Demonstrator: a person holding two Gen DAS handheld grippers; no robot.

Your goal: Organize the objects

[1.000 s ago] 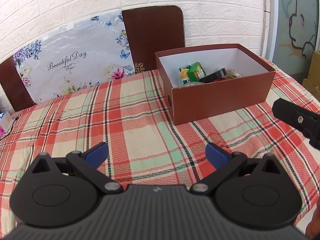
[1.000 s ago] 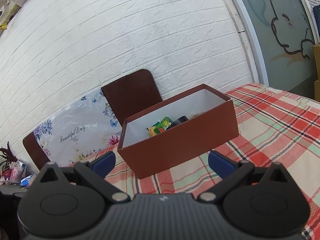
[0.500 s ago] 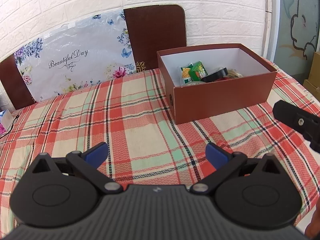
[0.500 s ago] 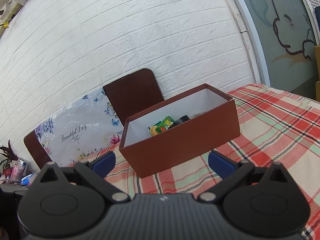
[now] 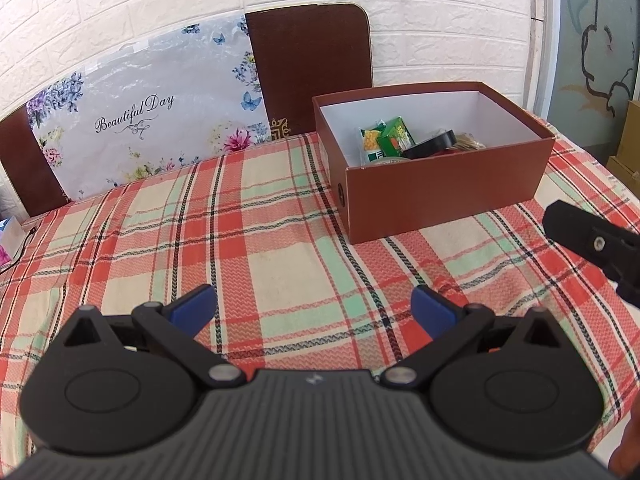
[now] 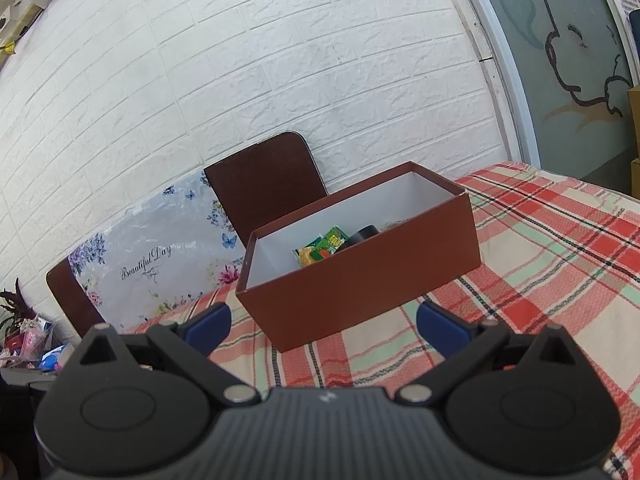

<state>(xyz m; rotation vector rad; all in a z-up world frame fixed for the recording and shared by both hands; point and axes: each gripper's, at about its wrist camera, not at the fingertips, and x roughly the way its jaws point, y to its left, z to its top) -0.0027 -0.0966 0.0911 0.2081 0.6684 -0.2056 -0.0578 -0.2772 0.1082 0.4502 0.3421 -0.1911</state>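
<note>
1. The box (image 5: 440, 196) stands on the cloth (image 5: 240, 248), packets (image 5: 384, 140) and tape (image 5: 432, 146) inside.
2. Left gripper (image 5: 314, 306) and right gripper (image 6: 322, 322) are both spread, empty.
3. Likely light, stiff cardboard; thin walls may flex, so grip a short end wall.

The left gripper (image 5: 312, 310) is held with jaws wide apart above the plaid-covered surface (image 5: 260, 248); packets are seen inside the brown box (image 5: 440, 196).
</note>
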